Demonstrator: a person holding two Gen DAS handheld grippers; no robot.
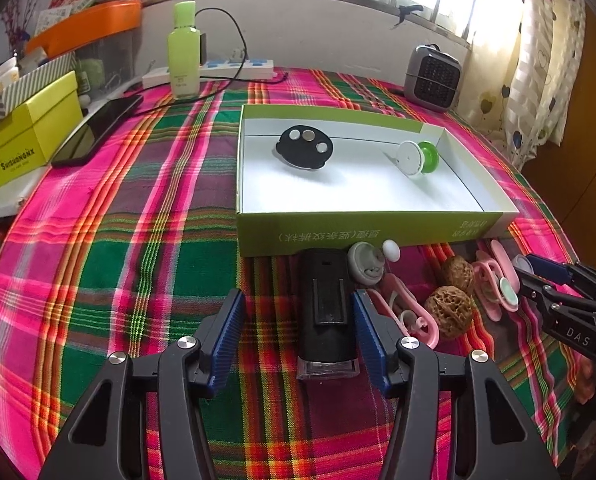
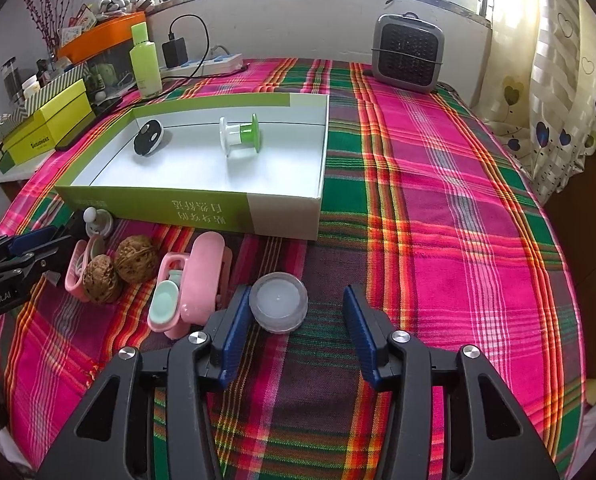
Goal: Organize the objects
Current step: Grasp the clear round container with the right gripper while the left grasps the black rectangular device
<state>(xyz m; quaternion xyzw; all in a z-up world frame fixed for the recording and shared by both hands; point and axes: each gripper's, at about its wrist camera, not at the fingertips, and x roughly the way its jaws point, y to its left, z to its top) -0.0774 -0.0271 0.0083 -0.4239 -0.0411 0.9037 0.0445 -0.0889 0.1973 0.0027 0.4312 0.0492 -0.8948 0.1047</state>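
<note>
A green-and-white open box (image 1: 369,226) (image 2: 282,216) lies on the plaid tablecloth. In it are a black disc with metal dots (image 1: 305,147) (image 2: 148,137) and a green-and-white spool (image 1: 417,158) (image 2: 240,133). My left gripper (image 1: 298,312) is open, its jaws on either side of a black rectangular device (image 1: 325,312) lying in front of the box. My right gripper (image 2: 298,308) is open around a clear round lid (image 2: 278,307), the left finger touching it. Two walnuts (image 1: 449,300) (image 2: 120,268), pink plastic pieces (image 2: 190,288) (image 1: 493,284) and a grey knob (image 1: 367,262) (image 2: 96,220) lie between them.
A green bottle (image 1: 184,52) (image 2: 145,62), power strip (image 1: 210,70), phone (image 1: 98,128) and yellow box (image 1: 26,136) sit at the back left. A small grey heater (image 1: 431,76) (image 2: 407,52) stands at the back right. Curtains hang at the right.
</note>
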